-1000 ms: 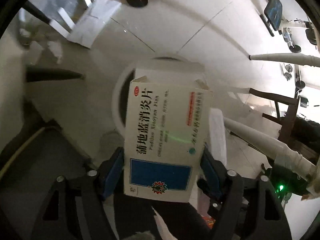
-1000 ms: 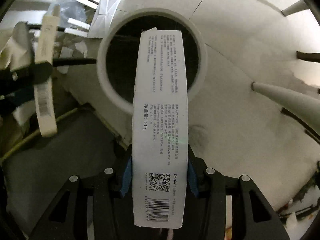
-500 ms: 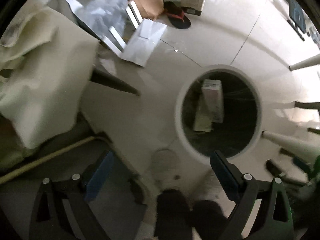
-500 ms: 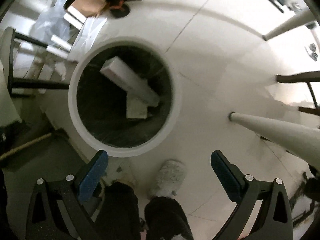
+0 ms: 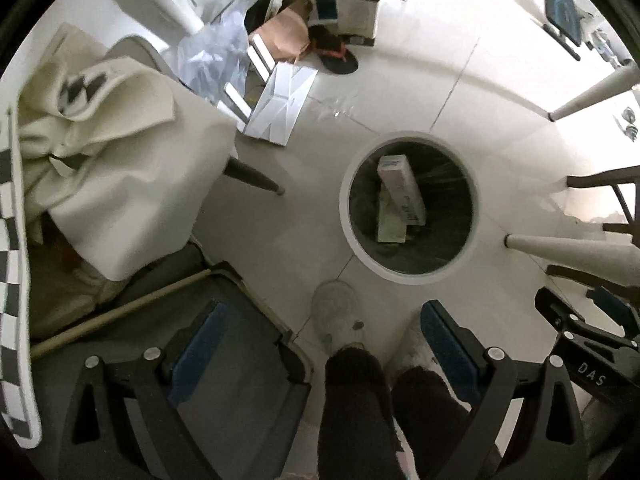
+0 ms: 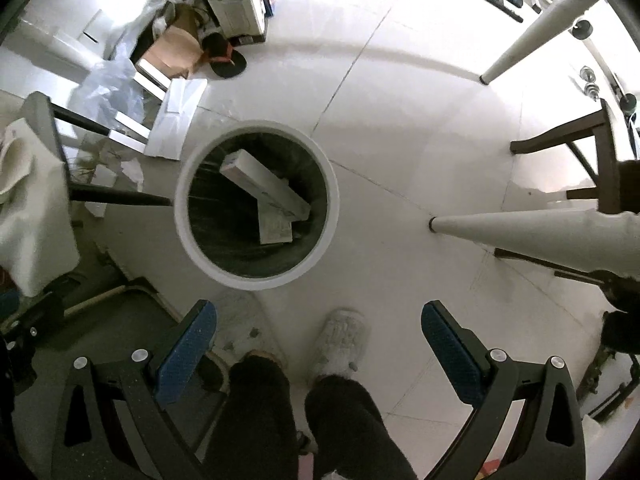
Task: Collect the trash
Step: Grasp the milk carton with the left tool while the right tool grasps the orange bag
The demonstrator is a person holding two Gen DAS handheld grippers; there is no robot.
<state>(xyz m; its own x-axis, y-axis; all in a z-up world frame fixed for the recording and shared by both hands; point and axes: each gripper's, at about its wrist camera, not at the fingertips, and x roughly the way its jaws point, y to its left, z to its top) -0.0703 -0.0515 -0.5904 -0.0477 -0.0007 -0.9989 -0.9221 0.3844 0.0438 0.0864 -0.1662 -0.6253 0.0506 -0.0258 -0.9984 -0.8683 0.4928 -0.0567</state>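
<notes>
The black left gripper (image 5: 320, 344) with blue pads hangs released and empty above the person's pale slippers, the round white-rimmed trash bin (image 6: 188, 236) on the tiled floor holds two white cardboard boxes (image 6: 266, 188) leaning crossed inside, and the matching right gripper (image 6: 318, 340) likewise gapes empty.

glossy white tiled floor (image 6: 400, 128), white table legs (image 6: 528, 28), dark wooden chair (image 6: 592, 152), cardboard clutter (image 6: 176, 52)
</notes>
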